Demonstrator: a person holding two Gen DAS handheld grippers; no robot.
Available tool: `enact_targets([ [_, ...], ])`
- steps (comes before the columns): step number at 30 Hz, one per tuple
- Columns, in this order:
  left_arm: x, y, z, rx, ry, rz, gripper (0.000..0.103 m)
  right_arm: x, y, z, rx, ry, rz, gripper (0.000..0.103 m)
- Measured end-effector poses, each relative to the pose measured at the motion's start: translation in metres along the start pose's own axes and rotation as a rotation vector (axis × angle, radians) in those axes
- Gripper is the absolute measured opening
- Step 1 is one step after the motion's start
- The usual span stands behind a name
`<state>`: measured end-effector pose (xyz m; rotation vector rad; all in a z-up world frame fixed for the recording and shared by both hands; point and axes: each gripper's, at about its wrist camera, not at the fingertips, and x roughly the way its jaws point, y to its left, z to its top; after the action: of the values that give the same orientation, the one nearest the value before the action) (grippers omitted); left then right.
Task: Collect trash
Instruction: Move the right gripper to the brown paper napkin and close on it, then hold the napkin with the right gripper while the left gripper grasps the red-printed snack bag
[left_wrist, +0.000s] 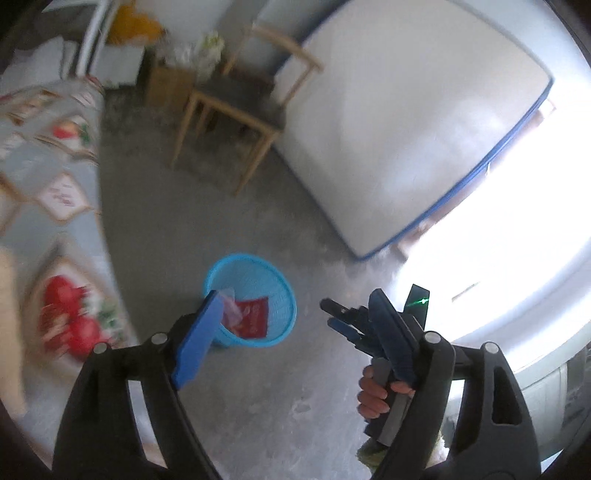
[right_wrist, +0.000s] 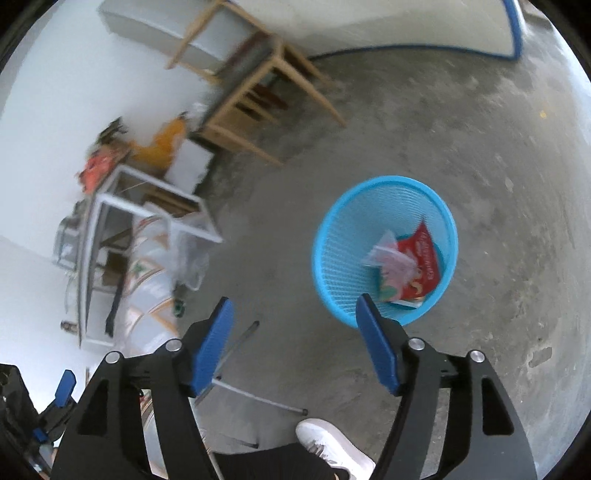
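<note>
**Grey concrete floor and what stands on it**

The mottled grey concrete floor (right_wrist: 424, 125) carries a round blue plastic mesh basket (right_wrist: 332, 236), which holds a red snack wrapper (right_wrist: 424, 254) and a crumpled clear plastic bag (right_wrist: 388, 254). Well apart stands a light wooden chair (right_wrist: 258, 92). A white-edged mattress (left_wrist: 406, 129) rests beyond.

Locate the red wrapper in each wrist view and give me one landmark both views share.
Left wrist view: the red wrapper lies low and centre-left, inside the blue mesh basket, just right of the left blue finger.
Right wrist view: the red wrapper sits right of centre, in the same basket, beside clear plastic scraps.
Shared landmark: the wooden chair beyond the basket.
</note>
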<state>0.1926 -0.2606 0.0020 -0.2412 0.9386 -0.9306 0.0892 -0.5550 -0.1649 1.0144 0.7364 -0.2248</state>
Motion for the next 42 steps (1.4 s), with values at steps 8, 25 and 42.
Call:
enact_targets([
  [8,-0.123,0.031,-0.056,0.056,-0.169,0.133,0.085,-0.018,0.124,-0.040,-0.238,0.079,0.185,0.074],
  [25,-0.251,0.141,-0.163,-0.153,-0.383,0.383,0.090,0.110,0.310,-0.162,-0.446,0.443,0.290,0.078],
  [42,-0.260,0.164,-0.176,-0.147,-0.393,0.342,0.091,0.162,0.314,-0.186,-0.498,0.453,0.102,0.037],
])
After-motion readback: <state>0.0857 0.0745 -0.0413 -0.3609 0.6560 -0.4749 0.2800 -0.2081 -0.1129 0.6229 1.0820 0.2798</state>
